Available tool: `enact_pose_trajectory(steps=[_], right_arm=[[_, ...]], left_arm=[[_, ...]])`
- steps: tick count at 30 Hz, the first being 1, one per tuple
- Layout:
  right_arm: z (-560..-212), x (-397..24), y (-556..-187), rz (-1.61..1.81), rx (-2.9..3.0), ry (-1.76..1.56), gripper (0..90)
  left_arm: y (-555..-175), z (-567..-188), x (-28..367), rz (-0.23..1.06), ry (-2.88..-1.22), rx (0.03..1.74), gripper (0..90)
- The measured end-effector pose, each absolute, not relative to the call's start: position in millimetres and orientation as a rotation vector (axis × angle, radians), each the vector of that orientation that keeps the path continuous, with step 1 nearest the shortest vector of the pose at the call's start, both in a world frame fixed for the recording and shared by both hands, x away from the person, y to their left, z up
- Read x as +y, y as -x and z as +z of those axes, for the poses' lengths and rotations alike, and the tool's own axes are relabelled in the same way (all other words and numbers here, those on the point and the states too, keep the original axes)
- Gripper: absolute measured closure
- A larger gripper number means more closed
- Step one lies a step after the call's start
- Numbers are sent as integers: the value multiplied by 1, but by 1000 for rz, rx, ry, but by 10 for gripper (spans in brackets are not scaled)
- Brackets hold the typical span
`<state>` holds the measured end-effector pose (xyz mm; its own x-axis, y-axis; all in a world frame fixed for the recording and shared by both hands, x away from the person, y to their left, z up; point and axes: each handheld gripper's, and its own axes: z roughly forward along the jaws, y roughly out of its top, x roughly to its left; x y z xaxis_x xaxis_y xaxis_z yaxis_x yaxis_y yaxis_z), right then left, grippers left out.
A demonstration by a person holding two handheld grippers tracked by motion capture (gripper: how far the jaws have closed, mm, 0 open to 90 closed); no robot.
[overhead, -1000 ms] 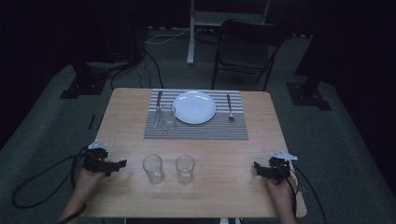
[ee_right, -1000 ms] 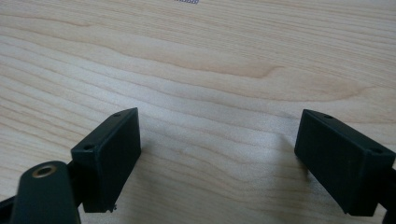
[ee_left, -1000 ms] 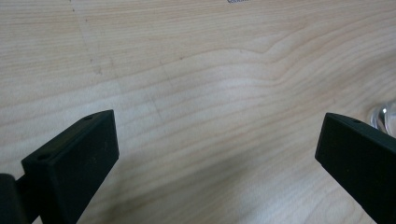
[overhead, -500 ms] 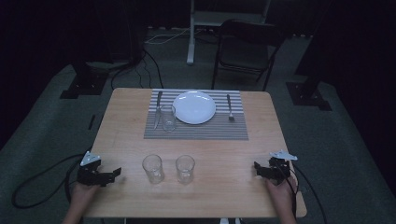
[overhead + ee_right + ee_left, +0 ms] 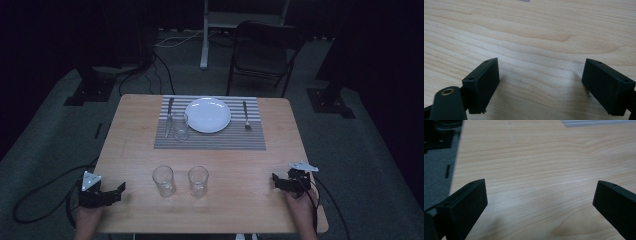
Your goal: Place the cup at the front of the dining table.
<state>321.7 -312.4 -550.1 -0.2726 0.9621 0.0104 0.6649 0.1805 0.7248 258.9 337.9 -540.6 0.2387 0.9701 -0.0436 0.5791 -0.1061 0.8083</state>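
High view shows the left hand-held gripper (image 5: 118, 188) and right hand-held gripper (image 5: 275, 179) resting wide and empty at the desk's (image 5: 135, 145) near corners. Two glasses (image 5: 163, 180) stand between them; approach either one level, jaws straddling it below the rim.

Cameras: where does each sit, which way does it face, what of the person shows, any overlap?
High view: above the person's side, looking forward and down on the table, placemat, plate and three glasses; both hands show, with the left gripper and right gripper.
Left gripper view: on the left gripper, looking along its open jaws over bare wood; placemat corner at top.
Right gripper view: on the right gripper, open jaws over wood.
Shared: all three see the tabletop.
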Motion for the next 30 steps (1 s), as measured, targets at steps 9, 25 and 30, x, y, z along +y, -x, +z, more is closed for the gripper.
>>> enact_pose_trajectory(steps=[9,25,30], right_arm=[[-550,-312,-322,872,2009,-1527,141],[-550,-313,-322,873,2009,-1526,141],[-550,-313,-322,873,2009,-1527,141]], left_arm=[[-247,-540,340,715,-1713,1468,0],[-247,-541,351,736,-1640,1497,0],[-248,-541,351,702,-1651,1477,0]])
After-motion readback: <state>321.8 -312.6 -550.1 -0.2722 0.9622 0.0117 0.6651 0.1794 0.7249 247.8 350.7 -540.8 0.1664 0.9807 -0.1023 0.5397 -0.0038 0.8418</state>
